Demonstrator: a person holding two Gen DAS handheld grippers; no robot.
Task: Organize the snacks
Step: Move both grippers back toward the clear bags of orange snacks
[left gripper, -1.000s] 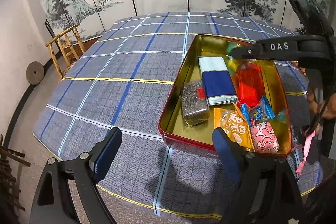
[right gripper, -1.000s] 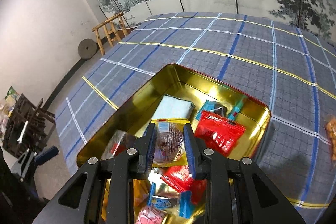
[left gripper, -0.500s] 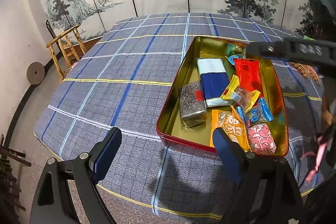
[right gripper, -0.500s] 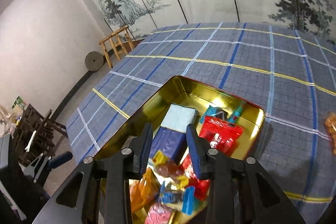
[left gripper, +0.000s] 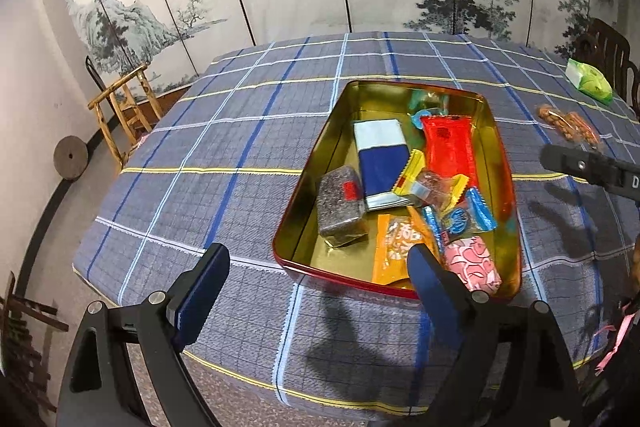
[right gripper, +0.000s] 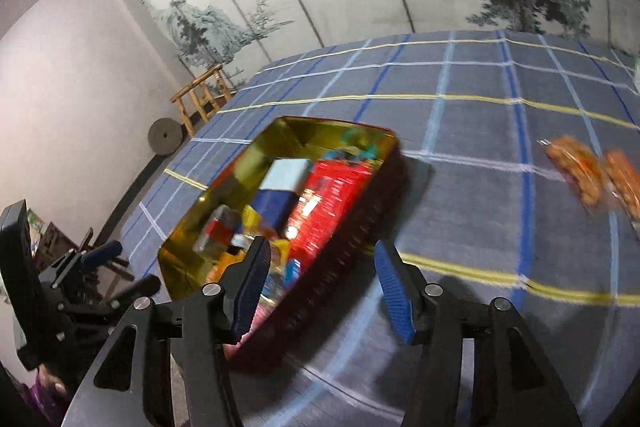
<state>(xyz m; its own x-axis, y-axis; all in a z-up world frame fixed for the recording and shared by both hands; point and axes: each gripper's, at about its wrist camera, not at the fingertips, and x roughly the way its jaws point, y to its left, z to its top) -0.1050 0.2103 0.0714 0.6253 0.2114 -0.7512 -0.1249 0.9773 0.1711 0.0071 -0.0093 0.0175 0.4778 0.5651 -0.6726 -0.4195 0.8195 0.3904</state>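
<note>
A gold tin with a red rim [left gripper: 304, 203] sits on the checked tablecloth. Inside lie a blue-and-white packet [left gripper: 380, 159], a red packet [left gripper: 450, 147], a dark grainy block [left gripper: 340, 203], a clear candy with yellow ends [left gripper: 432, 183], plus orange, blue and pink packets. My left gripper [left gripper: 316, 267] hovers open at the tin's near edge, holding nothing. In the blurred right wrist view, my right gripper [right gripper: 322, 255] is over the tin's right wall [right gripper: 360, 211]. Its jaws are opening and nothing is held between them. One of its fingers [left gripper: 576, 163] shows right of the tin.
A bag of orange-brown nuts [left gripper: 568, 123] [right gripper: 592, 179] lies on the cloth to the right of the tin, with a green packet [left gripper: 590, 81] farther back. A wooden chair [left gripper: 124, 111] and a round stone stand by the left wall. A painted screen closes the back.
The right gripper let go of the clear candy, which now lies in the tin. It opened and swung right, off the tin's middle. The left gripper barely shifted.
</note>
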